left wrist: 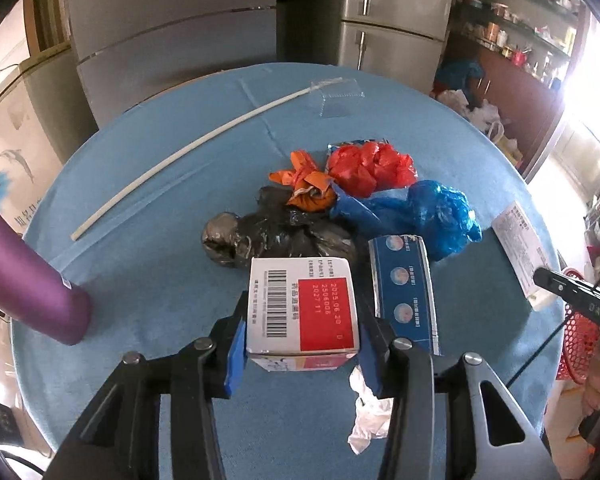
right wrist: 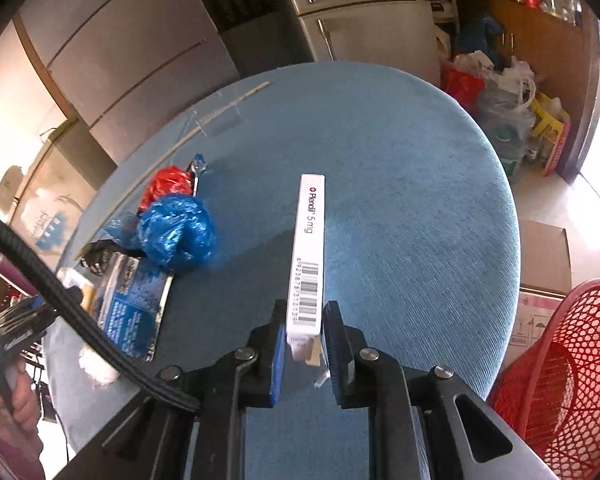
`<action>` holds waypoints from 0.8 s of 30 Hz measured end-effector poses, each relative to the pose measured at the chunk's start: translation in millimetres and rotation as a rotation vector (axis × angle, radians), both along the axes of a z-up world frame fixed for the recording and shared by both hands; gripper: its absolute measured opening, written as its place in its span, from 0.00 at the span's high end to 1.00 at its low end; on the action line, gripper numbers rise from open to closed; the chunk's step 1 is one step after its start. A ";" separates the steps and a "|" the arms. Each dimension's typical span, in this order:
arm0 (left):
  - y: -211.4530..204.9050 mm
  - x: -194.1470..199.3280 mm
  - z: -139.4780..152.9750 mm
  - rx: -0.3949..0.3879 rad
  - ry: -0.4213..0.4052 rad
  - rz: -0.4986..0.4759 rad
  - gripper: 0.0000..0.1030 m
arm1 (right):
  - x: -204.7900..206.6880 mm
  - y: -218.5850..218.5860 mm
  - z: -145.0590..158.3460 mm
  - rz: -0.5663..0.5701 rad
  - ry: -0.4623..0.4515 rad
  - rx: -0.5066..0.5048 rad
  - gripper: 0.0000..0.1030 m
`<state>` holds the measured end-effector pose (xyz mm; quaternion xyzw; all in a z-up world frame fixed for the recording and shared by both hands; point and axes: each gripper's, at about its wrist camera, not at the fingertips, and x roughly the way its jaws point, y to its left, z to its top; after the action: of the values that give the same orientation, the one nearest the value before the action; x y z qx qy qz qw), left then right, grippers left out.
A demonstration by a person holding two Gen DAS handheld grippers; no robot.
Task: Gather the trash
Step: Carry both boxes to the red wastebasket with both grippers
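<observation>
**Both grippers loaded, basket waiting at the right edge**

The left gripper (left wrist: 302, 344) has its jaws pinching a white and red box (left wrist: 303, 312) by its two side faces, near the front of the blue desk (left wrist: 148, 288). The right gripper (right wrist: 306, 344) has its jaws pinching the near end of a long thin white box (right wrist: 309, 252), which sticks out forward over the desk's bare middle. The red mesh basket (right wrist: 556, 380) stands just past the desk's near right edge and looks like the place for the trash.

To do this step well, I would carry the thin box over the basket's rim before letting go, since it is held only by one end and could swing or slip. The left box needs a longer trip across, so keep it level and clear of the right gripper.

Still on the desk: a black bag (left wrist: 276, 236), an orange wad (left wrist: 308, 182), a red bag (left wrist: 370, 168), a blue bag (left wrist: 424, 212), a blue foil pack (left wrist: 406, 292), a crumpled white tissue (left wrist: 368, 412) and a long white stick (left wrist: 196, 148).

Hard to make out: the basket's inside, most of which is cut off at the frame edge; whether either box rests on the desk or hangs above it; what the purple cylinder (left wrist: 28, 280) at far left is; and the clear plastic piece (left wrist: 338, 98) at the far side.
</observation>
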<state>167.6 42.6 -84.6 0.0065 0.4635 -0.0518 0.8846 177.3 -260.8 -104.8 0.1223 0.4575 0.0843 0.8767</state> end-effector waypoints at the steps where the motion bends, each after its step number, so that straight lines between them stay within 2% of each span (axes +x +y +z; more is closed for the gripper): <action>1: 0.7 -1.1 0.1 0.010 -0.004 0.007 0.54 | -1.3 -2.0 -0.5 -0.002 0.001 0.005 0.80; 3: 2.3 -4.2 2.1 0.014 -0.010 0.018 0.54 | -2.7 -4.7 -0.3 -0.009 -0.002 0.005 0.80; 8: 7.5 -20.7 18.9 0.049 -0.056 0.051 0.54 | -0.9 -5.4 8.4 -0.044 -0.022 -0.114 0.78; 12: 11.2 -34.3 35.4 0.066 -0.106 0.069 0.54 | 5.6 -9.0 10.6 -0.023 -0.015 -0.116 0.70; 14: 10.9 -39.6 42.0 0.067 -0.121 0.066 0.54 | 11.5 -4.7 8.3 0.010 -0.018 -0.137 0.53; 15: 10.4 -42.0 44.9 0.068 -0.127 0.064 0.54 | 13.5 -4.6 6.7 0.011 -0.017 -0.138 0.27; 16: 10.1 -44.6 47.7 0.067 -0.132 0.062 0.54 | 14.2 -6.8 6.0 -0.005 -0.029 -0.126 0.24; 20: 8.9 -54.0 54.3 0.051 -0.139 0.048 0.54 | 15.1 -12.1 8.2 -0.051 -0.065 -0.114 0.24; 22: 6.9 -57.7 57.2 0.049 -0.149 0.037 0.54 | 16.1 -8.7 13.6 -0.026 -0.086 -0.143 0.24; 24: 4.9 -60.3 58.6 0.038 -0.154 0.028 0.54 | 17.7 -8.2 19.2 0.002 -0.099 -0.101 0.24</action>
<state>107.3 47.5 -26.0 0.0204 0.3951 -0.0299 0.9179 195.0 -269.0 -85.7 0.0730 0.4174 0.0681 0.9032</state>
